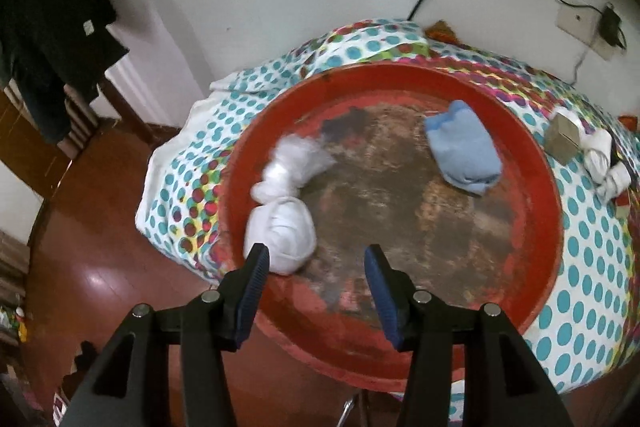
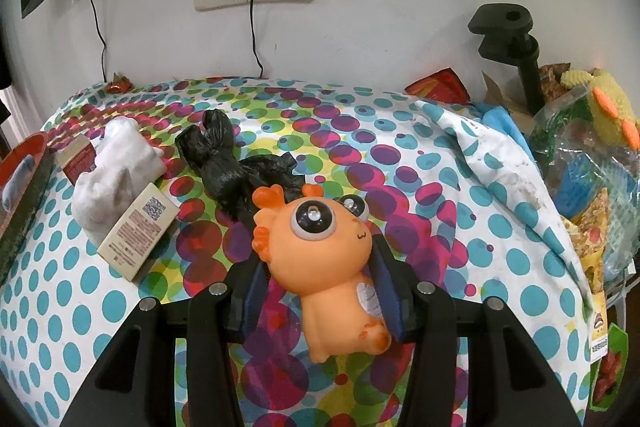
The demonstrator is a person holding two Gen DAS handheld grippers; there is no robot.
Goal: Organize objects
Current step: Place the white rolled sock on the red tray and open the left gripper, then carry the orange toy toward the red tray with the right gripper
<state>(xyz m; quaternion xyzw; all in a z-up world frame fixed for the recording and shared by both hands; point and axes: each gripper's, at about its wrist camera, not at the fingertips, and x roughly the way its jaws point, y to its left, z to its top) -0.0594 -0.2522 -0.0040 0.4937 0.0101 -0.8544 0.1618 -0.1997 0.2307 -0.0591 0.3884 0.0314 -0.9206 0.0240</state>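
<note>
Gripping the orange toy (image 2: 320, 267), the right tool (image 2: 320, 295) has its pads clamped on the body, whose long axis runs slantwise, big-eyed head up and away toward the black bag (image 2: 228, 163), feet toward the camera. The red tray (image 1: 552, 227) lies at the far left of the right wrist view, beyond the white cloth bundle (image 2: 116, 171) and flat box (image 2: 138, 231), so the carry should probably go left. Over the tray the left tool (image 1: 316, 259) stands apart and empty, the white tied bag (image 1: 280, 227) just beside its left finger, the blue cloth (image 1: 464, 155) well apart
</note>
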